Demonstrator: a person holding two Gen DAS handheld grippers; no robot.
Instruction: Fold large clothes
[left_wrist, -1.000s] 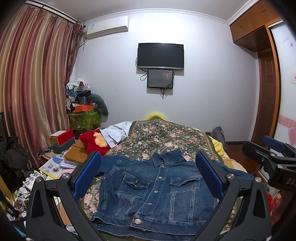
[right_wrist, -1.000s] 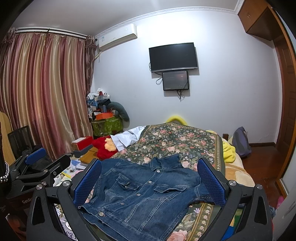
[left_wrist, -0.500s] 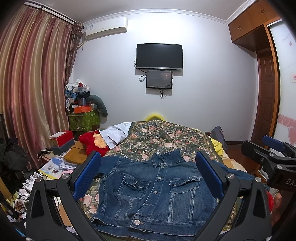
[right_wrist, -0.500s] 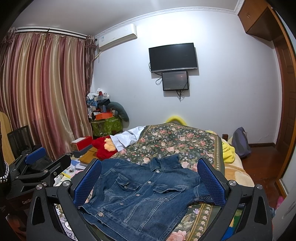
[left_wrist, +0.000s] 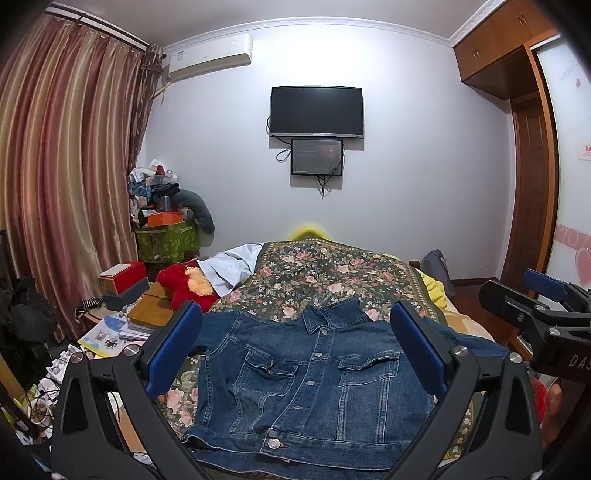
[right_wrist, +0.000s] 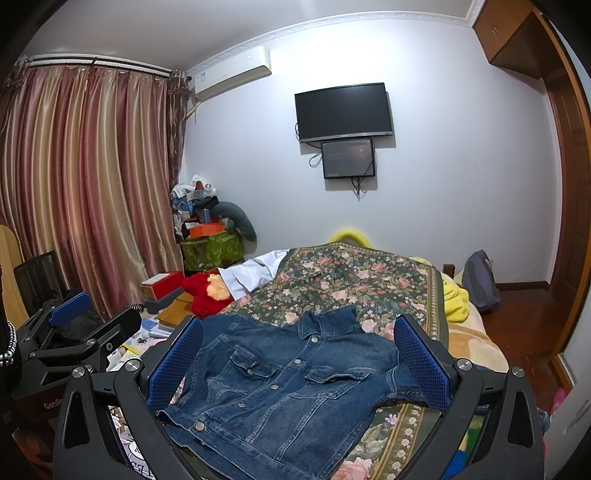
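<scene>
bed (left_wrist: 334, 275) with floral spread (right_wrist: 354, 280) fills mid-frame, landmark for everything below. denim jacket (left_wrist: 314, 373) lies flat on the near end of the bed, front up, buttoned, collar toward the far wall, unfolded; one sleeve runs off toward the bed's right edge. striped curtain (left_wrist: 55, 177) hangs well left of the bed. tv (left_wrist: 317, 111) on the wall beyond the bed's far end, smaller screen (left_wrist: 316, 156) just under it. red plush toy (left_wrist: 186, 286) at the bed's left edge, beside a white cloth (left_wrist: 232, 266). left tongs (left_wrist: 295, 352) apart, hovering over the jacket at the bed's near end, nothing between the pads. right tongs (right_wrist: 297, 362) also apart, over the jacket, gripping nothing.
</scene>
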